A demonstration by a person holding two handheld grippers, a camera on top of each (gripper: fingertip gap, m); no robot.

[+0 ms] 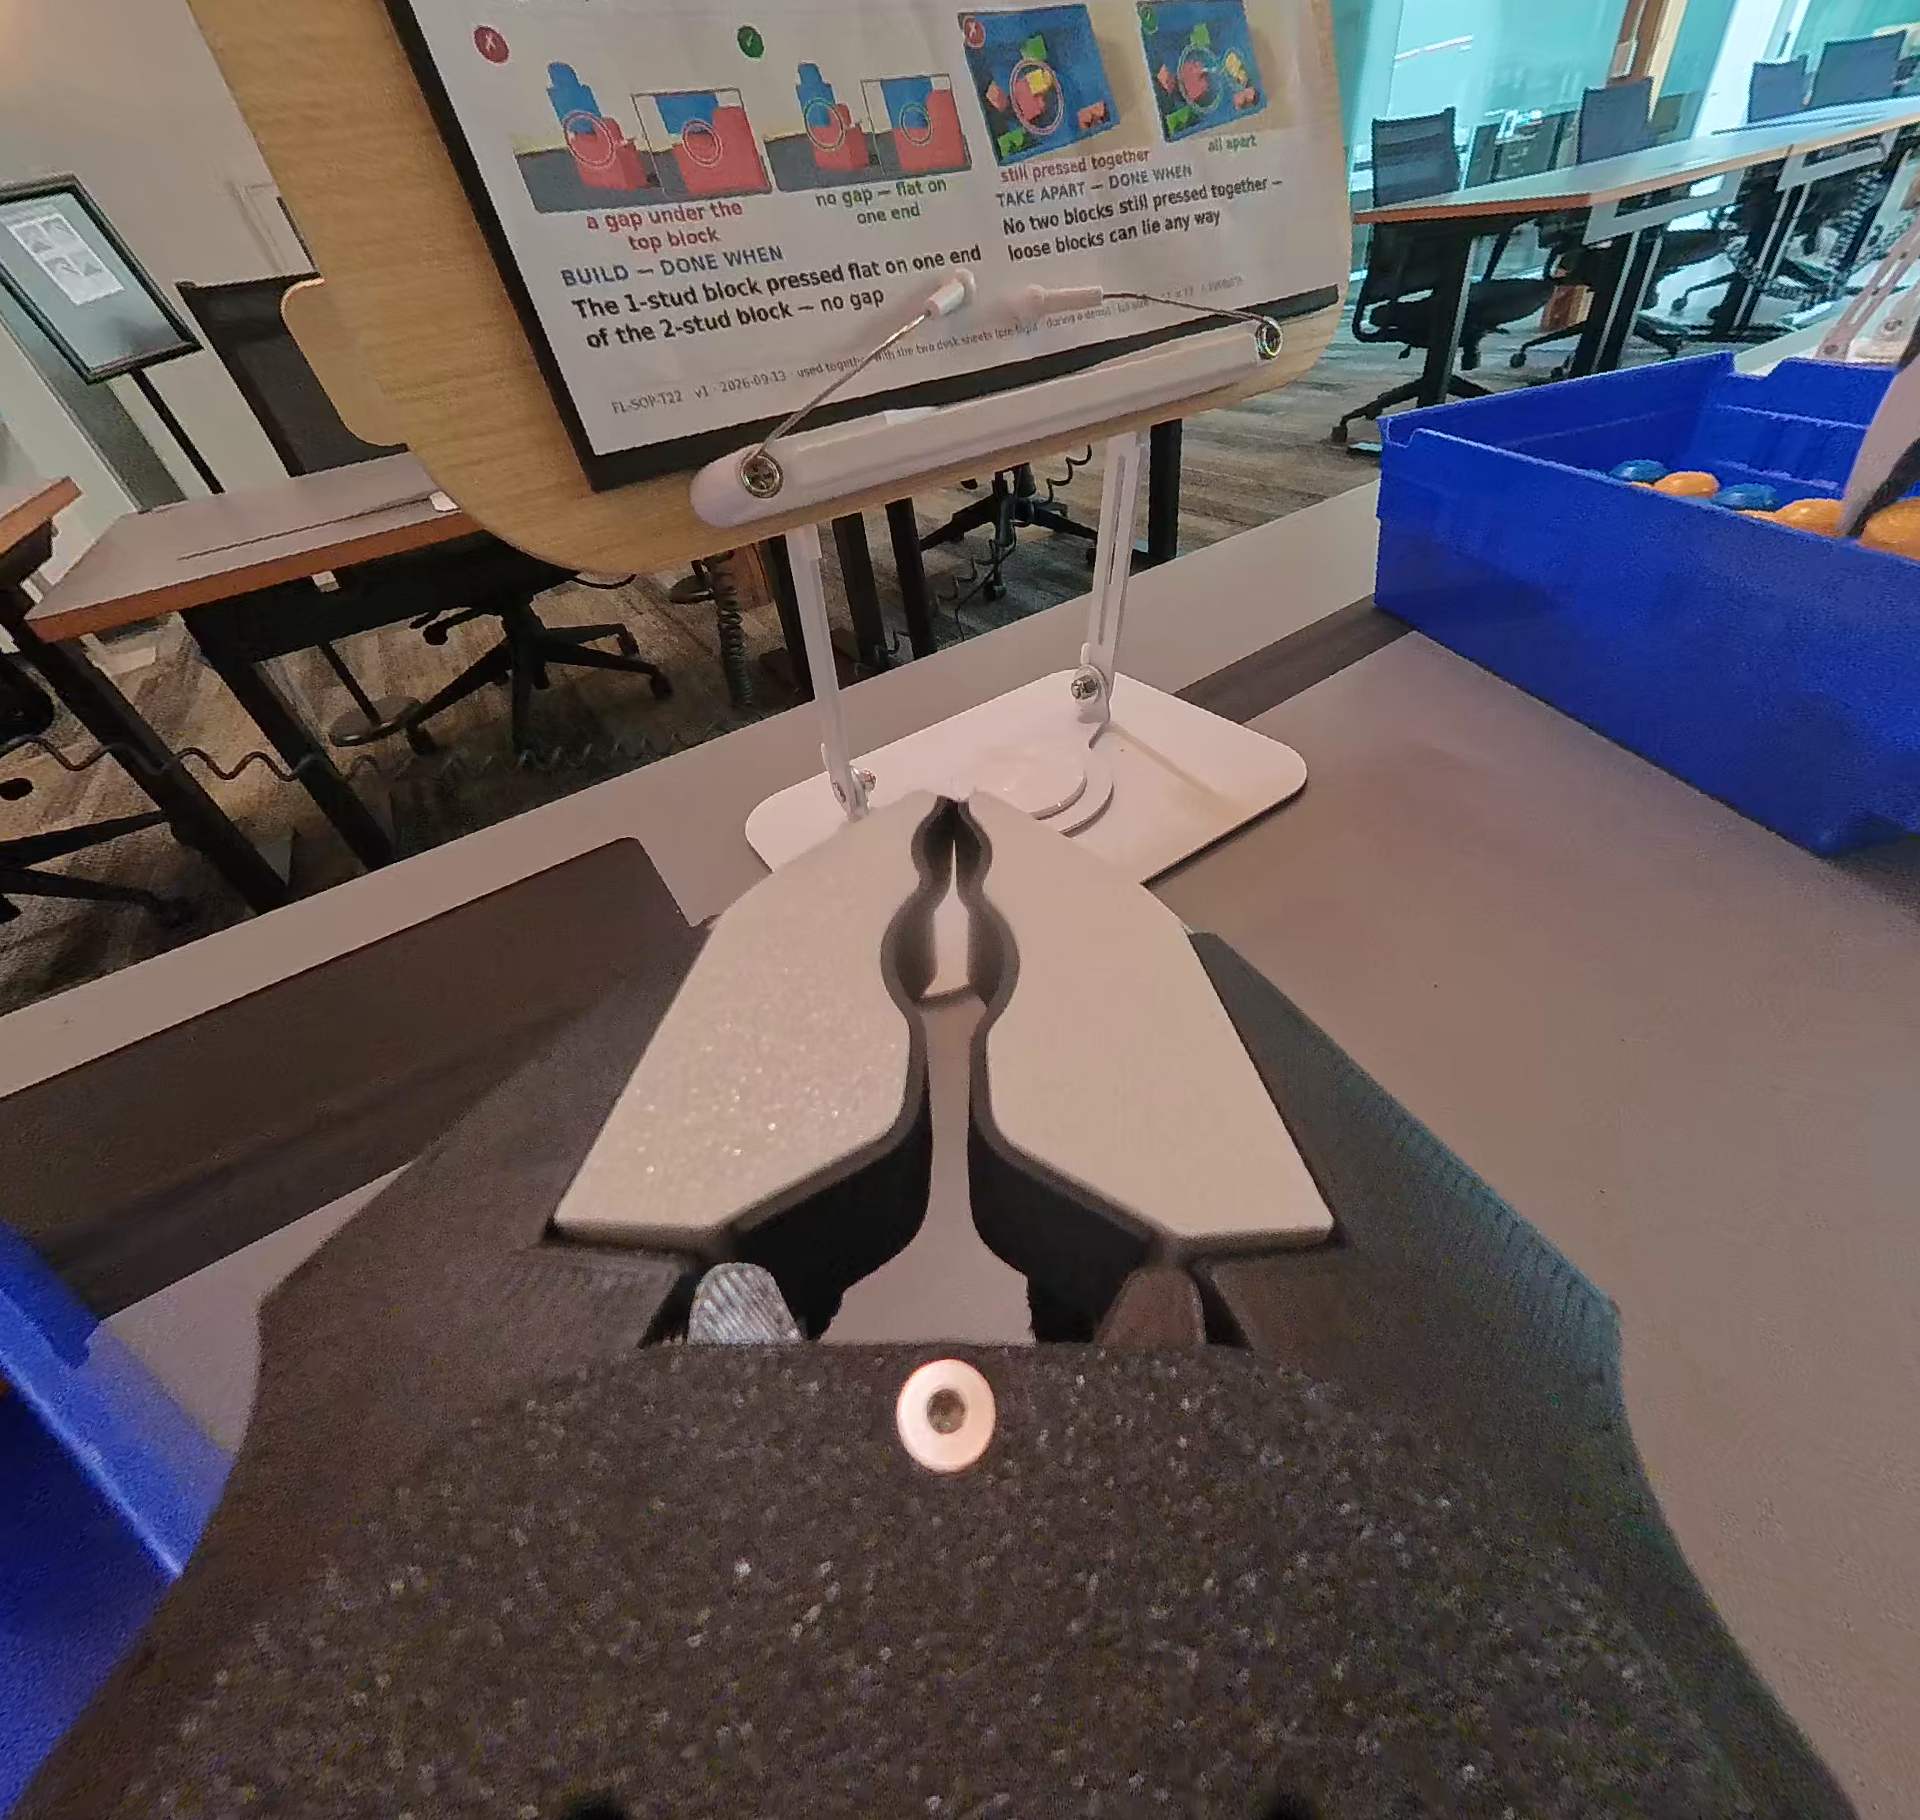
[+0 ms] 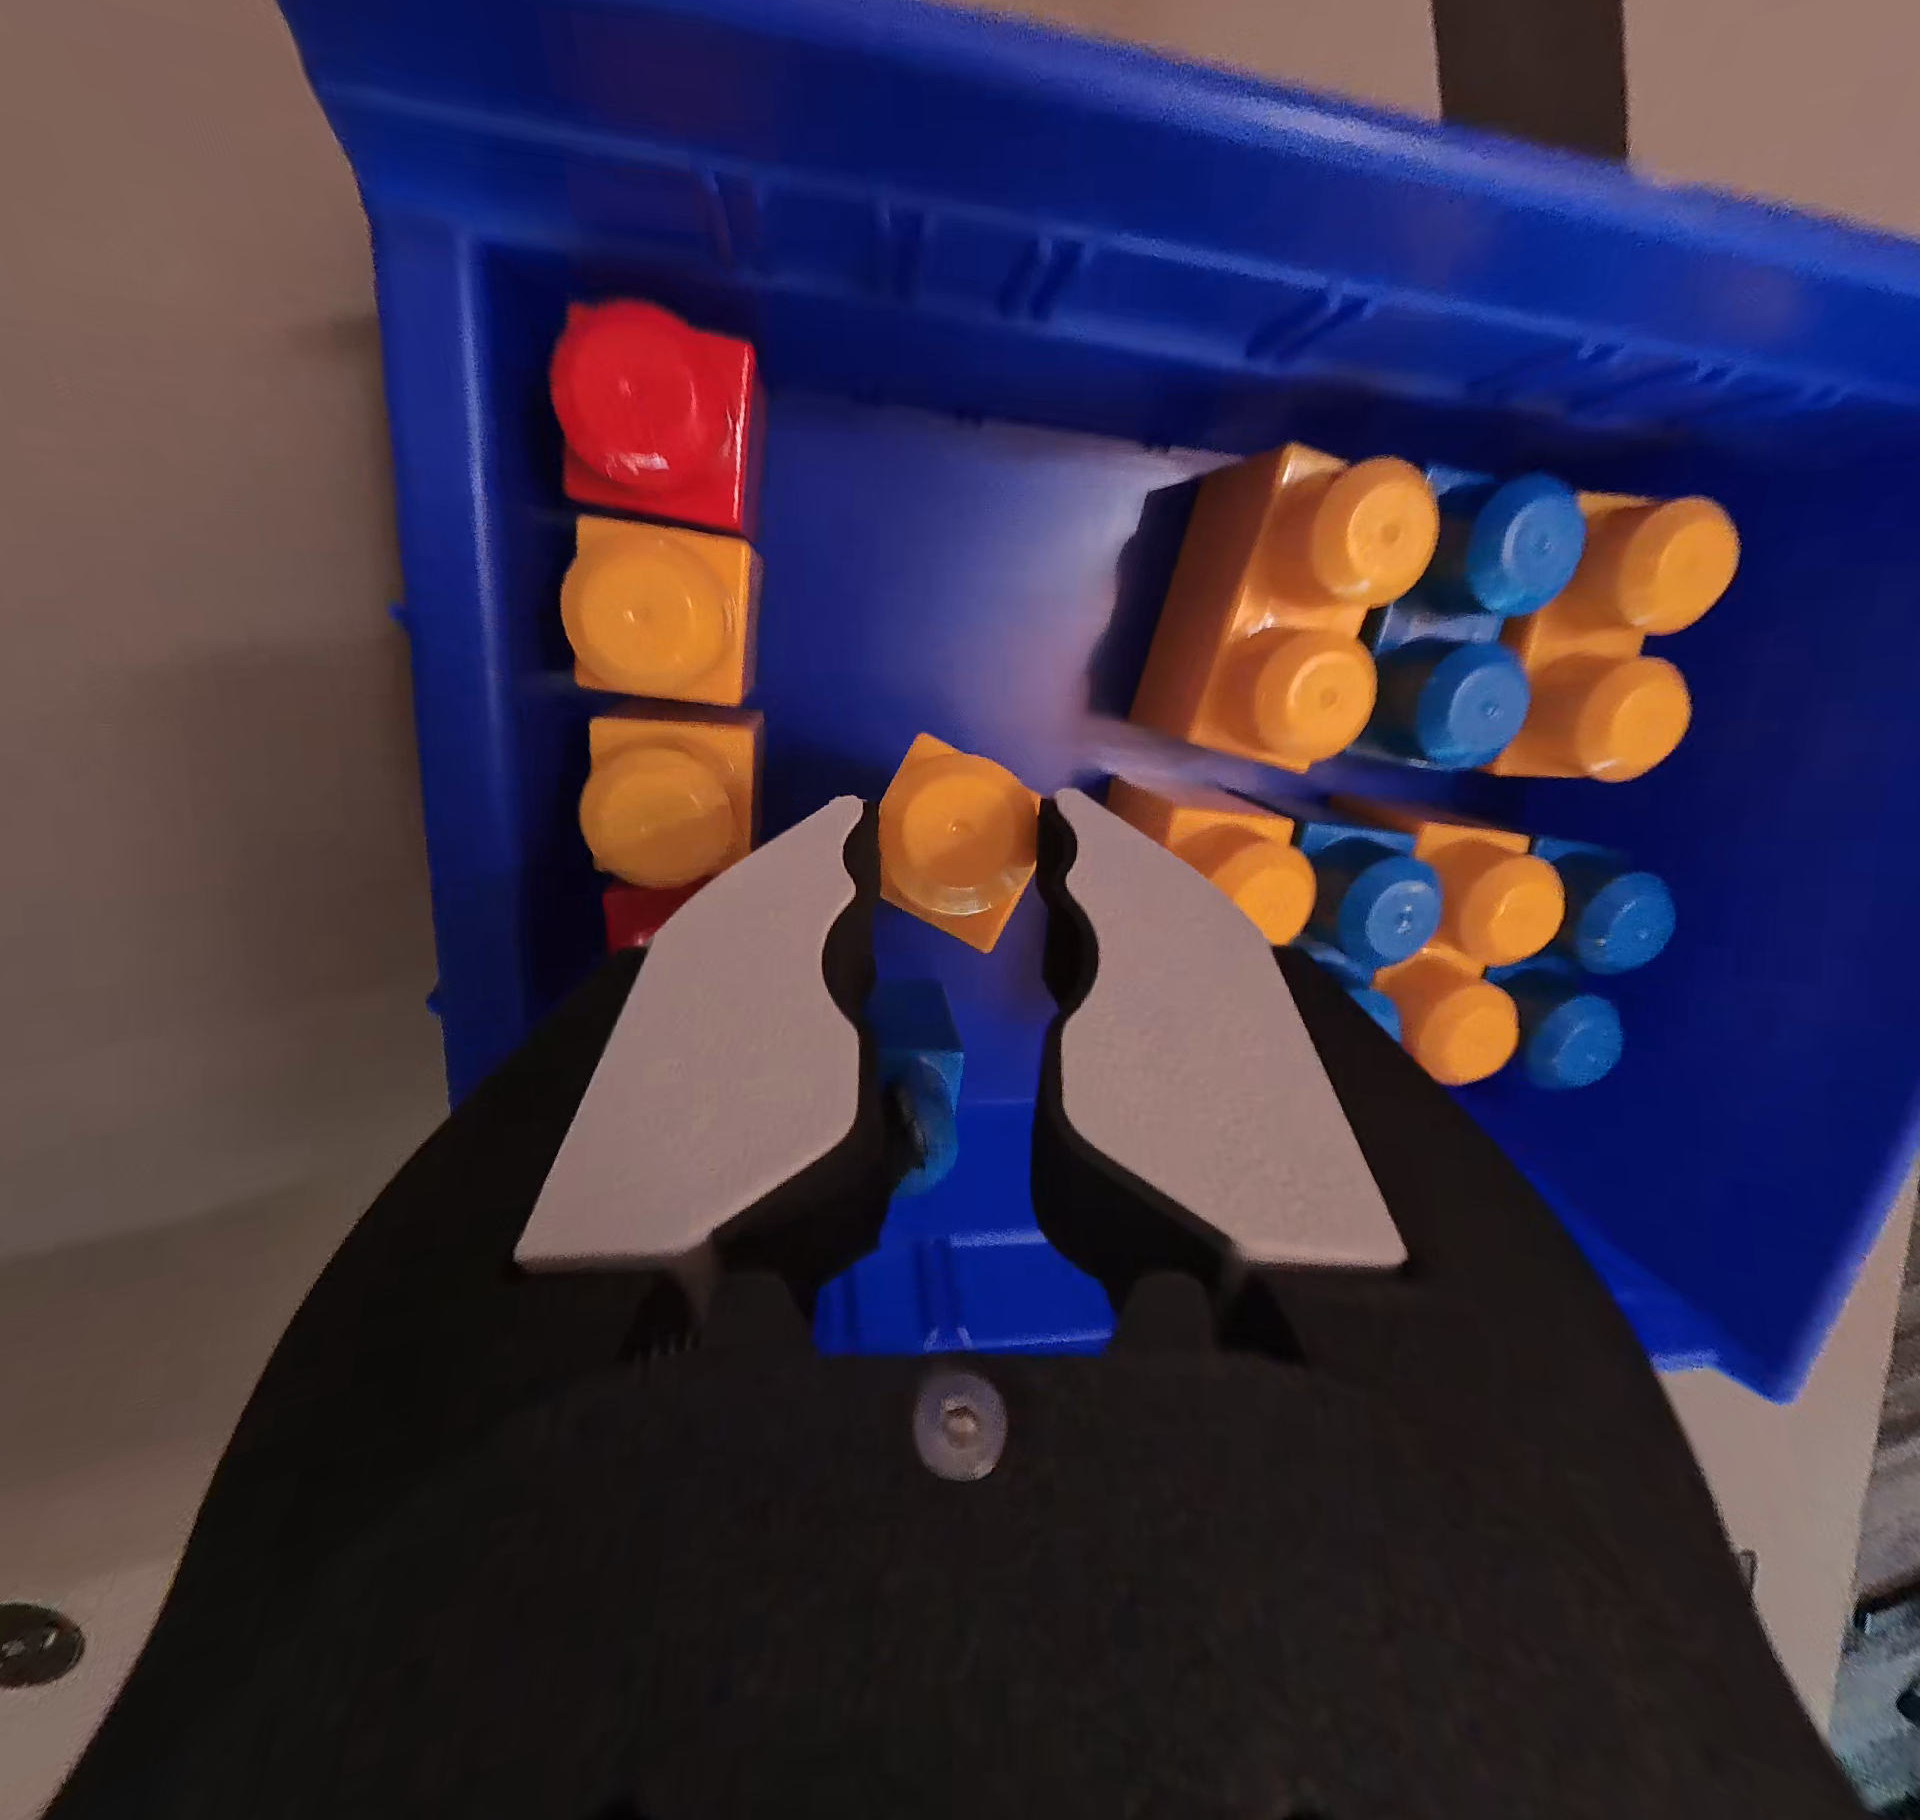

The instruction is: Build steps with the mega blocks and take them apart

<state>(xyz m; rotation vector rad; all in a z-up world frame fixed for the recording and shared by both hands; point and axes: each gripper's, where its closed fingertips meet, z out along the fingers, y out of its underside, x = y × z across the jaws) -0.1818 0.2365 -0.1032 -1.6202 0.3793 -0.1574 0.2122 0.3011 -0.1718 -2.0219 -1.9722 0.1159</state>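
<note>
Orange one-stud block point(image 2: 958, 851) sits between the fingertips of the right gripper point(image 2: 956, 825), inside the blue bin point(image 2: 1039, 243).

Hard, light plastic, it looks smooth and a little slippery, so I judge the flat side walls under the stud are the best place to hold; the jaws stand about one block apart, and I cannot tell if they already press it. Two-stud orange and blue blocks point(image 2: 1403, 617) lie at the right, single blocks point(image 2: 655, 607) in a row at the left. The left gripper point(image 1: 951, 814) is closed and empty over the grey table point(image 1: 1507, 939), near a white stand point(image 1: 1195, 773); office desks are behind.
</note>
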